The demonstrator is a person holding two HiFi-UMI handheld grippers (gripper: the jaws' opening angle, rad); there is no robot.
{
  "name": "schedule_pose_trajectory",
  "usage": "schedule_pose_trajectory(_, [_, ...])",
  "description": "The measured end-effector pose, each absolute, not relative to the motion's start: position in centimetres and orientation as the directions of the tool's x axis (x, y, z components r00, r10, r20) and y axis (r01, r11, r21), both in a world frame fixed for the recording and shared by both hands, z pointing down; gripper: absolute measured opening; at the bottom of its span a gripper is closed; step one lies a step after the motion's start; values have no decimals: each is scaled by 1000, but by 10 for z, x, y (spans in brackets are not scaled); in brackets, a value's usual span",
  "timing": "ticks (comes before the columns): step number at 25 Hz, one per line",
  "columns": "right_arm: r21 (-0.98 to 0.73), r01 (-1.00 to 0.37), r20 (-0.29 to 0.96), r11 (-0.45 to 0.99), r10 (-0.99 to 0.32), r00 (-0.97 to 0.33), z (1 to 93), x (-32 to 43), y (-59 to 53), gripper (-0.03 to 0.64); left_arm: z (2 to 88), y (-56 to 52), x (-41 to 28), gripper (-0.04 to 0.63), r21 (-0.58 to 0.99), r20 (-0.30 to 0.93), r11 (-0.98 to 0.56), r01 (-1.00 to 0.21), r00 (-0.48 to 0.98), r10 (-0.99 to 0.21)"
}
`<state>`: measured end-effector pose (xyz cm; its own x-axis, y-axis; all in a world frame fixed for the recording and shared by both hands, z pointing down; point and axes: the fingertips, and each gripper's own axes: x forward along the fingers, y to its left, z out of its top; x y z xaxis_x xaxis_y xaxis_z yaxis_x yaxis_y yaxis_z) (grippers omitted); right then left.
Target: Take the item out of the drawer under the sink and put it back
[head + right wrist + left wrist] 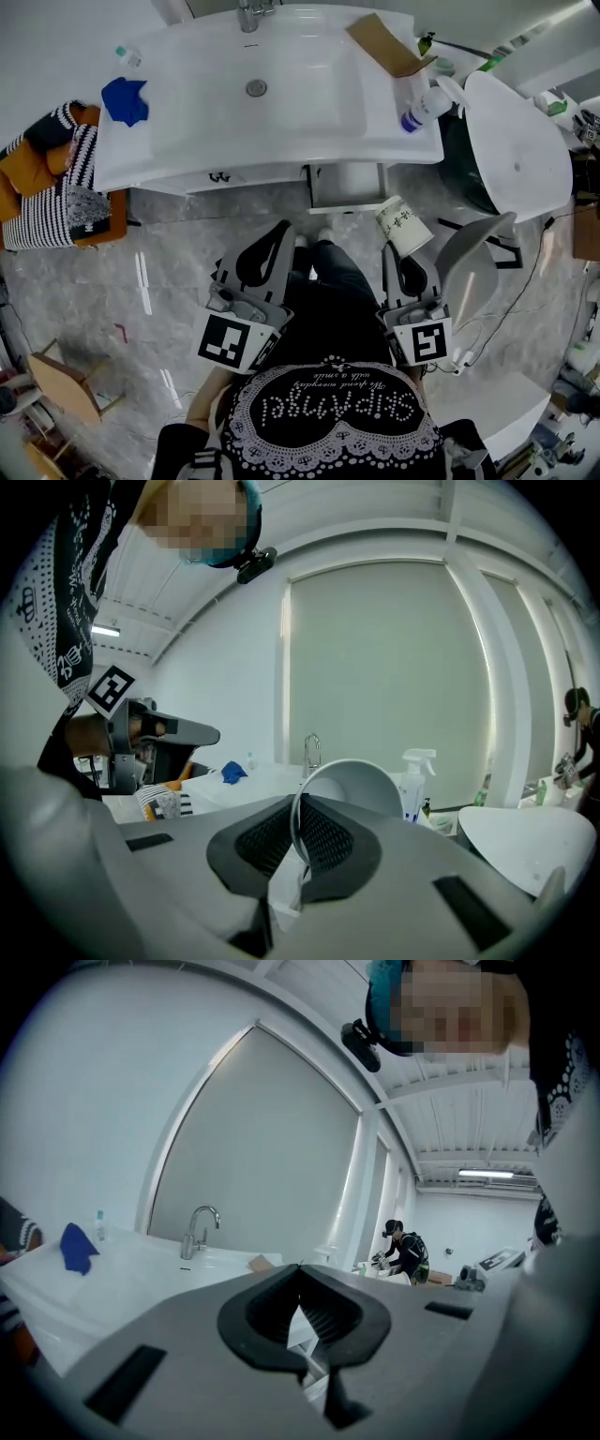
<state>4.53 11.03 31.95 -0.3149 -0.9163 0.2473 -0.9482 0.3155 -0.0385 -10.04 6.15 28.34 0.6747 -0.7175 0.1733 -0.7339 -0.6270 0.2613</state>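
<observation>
Cup [405, 227] is out of the drawer [345, 187], tilted in the air just in front of it and to its right, mouth toward the person. Right hand-held gripper [399, 249] is pinching it: in the right gripper view the pads are clamped on the cup's rim. Dark print runs down the cup's side, too small to read. Drawer under the sink [309, 84] is pulled open.

Left hand-held gripper [279, 234] is empty, jaws pressed together at the tips, left of the drawer front and touching nothing. Each gripper has a cube with black-and-white square markers.

On the sink: blue cloth [125, 98] on the left ledge, spray bottle [427, 105] lying at the right edge with a blue band and no readable label, cardboard piece [386, 44] at the back right.

The person's shirt has studded lettering, upside down in the head view, which I can't read reliably.
</observation>
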Motion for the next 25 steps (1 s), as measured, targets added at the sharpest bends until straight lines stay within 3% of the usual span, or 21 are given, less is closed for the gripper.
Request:
schedule_pose_trajectory(11, [-19, -940, 231, 342, -913, -337, 315, 37, 101, 25, 292, 61, -103, 5, 330, 193, -585, -741, 660, -726])
schedule_pose_trajectory(25, [29, -923, 217, 383, -904, -368, 307, 29, 86, 25, 293, 62, -112, 5, 303, 215, -582, -754, 649, -729])
